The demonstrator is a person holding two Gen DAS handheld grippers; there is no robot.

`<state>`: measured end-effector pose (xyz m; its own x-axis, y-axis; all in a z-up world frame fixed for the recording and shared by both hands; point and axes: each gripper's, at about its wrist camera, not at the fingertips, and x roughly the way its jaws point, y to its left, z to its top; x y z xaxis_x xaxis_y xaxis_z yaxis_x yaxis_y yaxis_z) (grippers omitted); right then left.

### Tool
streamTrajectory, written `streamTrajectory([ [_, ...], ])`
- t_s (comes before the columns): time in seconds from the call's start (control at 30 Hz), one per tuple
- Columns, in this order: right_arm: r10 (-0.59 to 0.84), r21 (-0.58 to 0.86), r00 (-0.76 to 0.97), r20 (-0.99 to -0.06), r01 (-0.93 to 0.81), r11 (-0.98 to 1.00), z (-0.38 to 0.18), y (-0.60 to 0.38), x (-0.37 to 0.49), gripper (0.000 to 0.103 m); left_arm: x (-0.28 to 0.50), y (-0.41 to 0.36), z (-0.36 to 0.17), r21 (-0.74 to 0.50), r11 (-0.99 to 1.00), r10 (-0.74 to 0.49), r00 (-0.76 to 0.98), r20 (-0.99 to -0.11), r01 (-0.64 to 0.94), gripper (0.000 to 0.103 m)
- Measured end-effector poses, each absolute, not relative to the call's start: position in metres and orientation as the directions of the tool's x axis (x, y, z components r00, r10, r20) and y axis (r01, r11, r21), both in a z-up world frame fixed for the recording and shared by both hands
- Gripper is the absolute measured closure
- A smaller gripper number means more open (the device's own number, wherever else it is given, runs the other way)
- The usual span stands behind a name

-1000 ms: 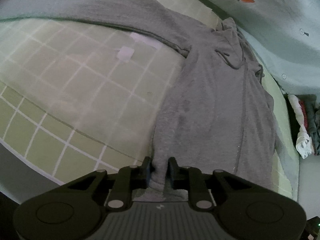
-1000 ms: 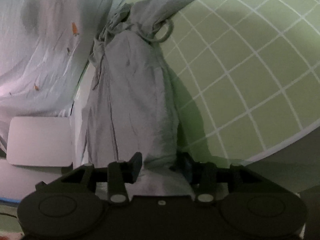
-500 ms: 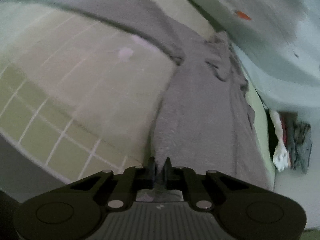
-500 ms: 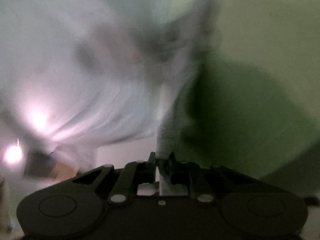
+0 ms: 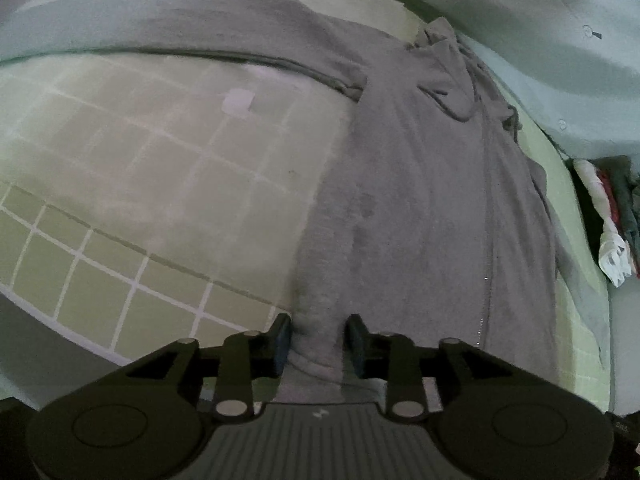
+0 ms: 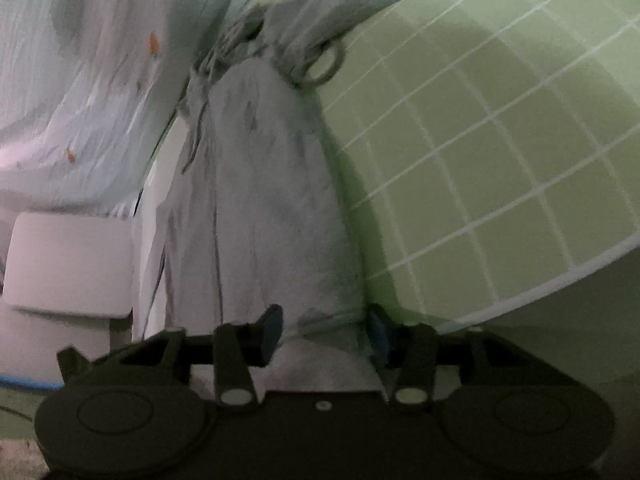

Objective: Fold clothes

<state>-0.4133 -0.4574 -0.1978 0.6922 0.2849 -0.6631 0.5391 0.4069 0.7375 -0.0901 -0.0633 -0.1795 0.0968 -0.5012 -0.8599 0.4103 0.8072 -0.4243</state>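
Note:
A grey zip hoodie (image 5: 420,200) lies flat on a green grid-patterned sheet (image 5: 140,160), hood at the far end and one sleeve (image 5: 160,24) stretched out to the left. My left gripper (image 5: 318,338) is open at the hoodie's near left hem corner, with the hem lying loose between the spread fingers. In the right wrist view the same hoodie (image 6: 260,200) runs away from me, its drawstring loop (image 6: 324,64) near the hood. My right gripper (image 6: 324,330) is open at the near right hem, cloth resting between its fingers.
A pale blanket with carrot prints (image 5: 520,20) is bunched along the far side of the bed. A pile of other clothes (image 5: 612,216) sits at the right. A white boxy object (image 6: 72,264) stands beside the bed. The sheet's near edge (image 6: 560,280) drops off.
Half a second ago both grippers were shut on the hem and moving fast. Now both have opened and the hoodie lies flat and still on the sheet.

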Motion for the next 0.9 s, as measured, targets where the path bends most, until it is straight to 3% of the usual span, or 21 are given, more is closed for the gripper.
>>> streamTrajectory([
  [0.03, 0.299, 0.761, 0.710, -0.638, 0.521, 0.386, -0.198, -0.457, -0.413, 0.089, -0.089, -0.060, -0.179, -0.455, 0.797, -0.526, 0.085, -0.846, 0.397, 0.092],
  [0.13, 0.278, 0.770, 0.723, -0.633, 0.548, 0.328, -0.202, -0.462, -0.419, 0.087, -0.086, -0.055, -0.176, -0.482, 0.795, -0.545, 0.084, -0.834, 0.368, 0.091],
  [0.2, 0.233, 0.686, 0.658, -0.716, 0.599, 0.414, -0.195, -0.461, -0.415, 0.080, -0.085, -0.052, -0.170, -0.465, 0.809, -0.532, 0.110, -0.840, 0.360, 0.084],
  [0.27, 0.178, 0.640, 0.646, -0.742, 0.605, 0.474, -0.181, -0.459, -0.410, 0.058, -0.082, -0.048, -0.160, -0.447, 0.817, -0.526, 0.151, -0.837, 0.365, 0.073],
  [0.3, 0.139, 0.616, 0.646, -0.750, 0.607, 0.501, -0.171, -0.458, -0.406, 0.037, -0.080, -0.046, -0.154, -0.444, 0.816, -0.530, 0.173, -0.830, 0.370, 0.067],
  [0.33, 0.099, 0.585, 0.642, -0.760, 0.610, 0.534, -0.164, -0.458, -0.401, 0.026, -0.075, -0.042, -0.147, -0.463, 0.807, -0.550, 0.183, -0.815, 0.367, 0.054],
  [0.37, 0.056, 0.543, 0.632, -0.773, 0.614, 0.573, -0.159, -0.458, -0.394, 0.022, -0.069, -0.039, -0.142, -0.461, 0.811, -0.551, 0.208, -0.808, 0.360, 0.042],
  [0.47, -0.075, 0.404, 0.599, -0.797, 0.623, 0.670, -0.145, -0.457, -0.374, 0.007, -0.051, -0.031, -0.132, -0.420, 0.842, -0.517, 0.288, -0.806, 0.338, 0.038],
  [0.57, -0.189, 0.292, 0.546, -0.816, 0.672, 0.680, -0.147, -0.463, -0.351, 0.008, -0.029, -0.028, -0.132, -0.313, 0.902, -0.411, 0.372, -0.832, 0.297, 0.037],
  [0.67, -0.281, 0.226, 0.492, -0.824, 0.740, 0.634, -0.154, -0.474, -0.326, 0.019, -0.006, -0.022, -0.138, -0.253, 0.930, -0.345, 0.399, -0.849, 0.266, 0.037],
  [0.8, -0.375, 0.130, 0.447, -0.813, 0.766, 0.630, -0.168, -0.493, -0.280, 0.042, 0.016, -0.023, -0.141, -0.210, 0.943, -0.304, 0.418, -0.856, 0.257, 0.037],
  [0.9, -0.402, 0.116, 0.438, -0.804, 0.779, 0.616, -0.174, -0.507, -0.254, 0.045, 0.032, -0.026, -0.142, -0.196, 0.942, -0.301, 0.423, -0.855, 0.272, 0.037],
])
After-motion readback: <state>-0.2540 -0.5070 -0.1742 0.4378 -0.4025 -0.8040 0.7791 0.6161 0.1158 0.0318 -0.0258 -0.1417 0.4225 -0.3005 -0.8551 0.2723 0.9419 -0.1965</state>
